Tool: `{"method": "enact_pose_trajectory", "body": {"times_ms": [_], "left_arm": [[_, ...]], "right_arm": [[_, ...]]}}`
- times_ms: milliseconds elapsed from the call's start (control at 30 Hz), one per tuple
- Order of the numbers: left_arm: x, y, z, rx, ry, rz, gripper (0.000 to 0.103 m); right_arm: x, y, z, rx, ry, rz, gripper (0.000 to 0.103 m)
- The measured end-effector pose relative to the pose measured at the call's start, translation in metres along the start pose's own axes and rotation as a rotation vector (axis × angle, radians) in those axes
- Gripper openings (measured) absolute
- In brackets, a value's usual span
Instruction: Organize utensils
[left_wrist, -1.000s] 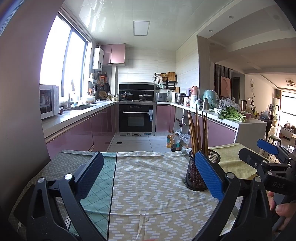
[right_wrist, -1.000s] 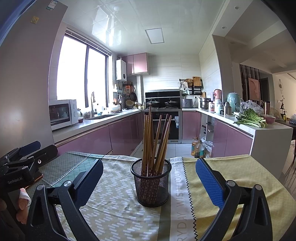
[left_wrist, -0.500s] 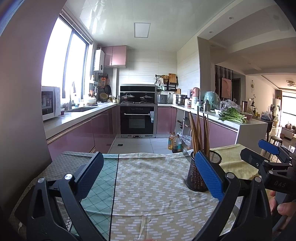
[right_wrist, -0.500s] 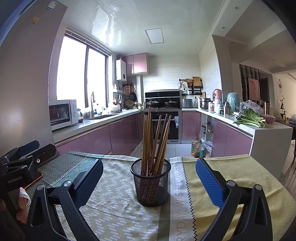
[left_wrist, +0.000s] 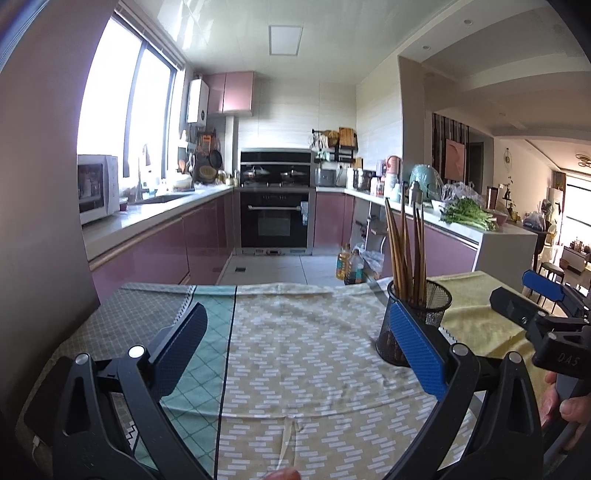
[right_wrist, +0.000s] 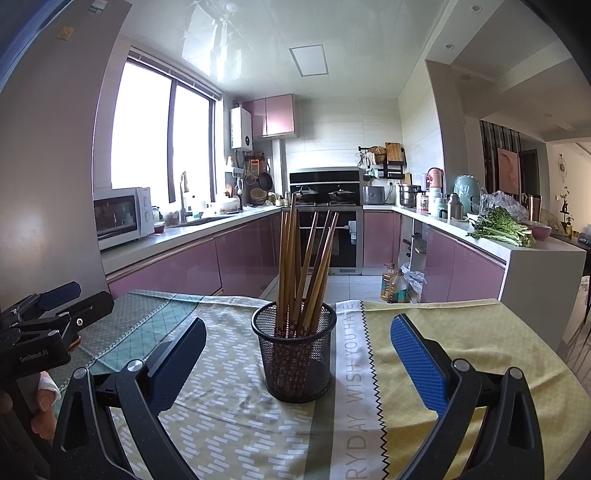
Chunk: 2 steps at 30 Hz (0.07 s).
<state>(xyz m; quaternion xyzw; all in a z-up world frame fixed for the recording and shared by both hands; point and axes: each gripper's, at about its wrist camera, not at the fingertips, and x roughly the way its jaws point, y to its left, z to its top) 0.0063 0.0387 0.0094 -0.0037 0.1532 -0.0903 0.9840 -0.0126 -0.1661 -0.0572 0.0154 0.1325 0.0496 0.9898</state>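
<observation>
Both pairs of jaws stand wide apart and hold nothing: the right gripper (right_wrist: 295, 354) frames the black mesh holder (right_wrist: 294, 354) between its blue pads, well short of touching it, while the left gripper (left_wrist: 295, 354) faces bare tablecloth (left_wrist: 306, 354) with the holder off to its right. The brown chopsticks (right_wrist: 304, 266) all stand upright in the holder, fanned slightly, near the middle of the table; no loose utensil shows on the cloth. By my reading the gathering step looks complete, or nearly so, and any next move calls only for drawing back without knocking the light holder, or nudging it straight. Printed along the cloth's pale band are "WISH YOU HAVE" and "RYDAY", partly cut off. The left gripper body reads "GenRobot.AI"; the right one shows "DAS".
</observation>
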Motion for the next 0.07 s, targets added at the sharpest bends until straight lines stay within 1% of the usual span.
{"method": "enact_pose_trajectory", "body": {"times_ms": [67], "left_arm": [[0.0086, 0.0045, -0.0022, -0.003, 0.031, -0.003, 0.097]], "right_arm": [[0.0054, -0.0079, -0.0017, -0.004, 0.034, 0.0, 0.097]]}}
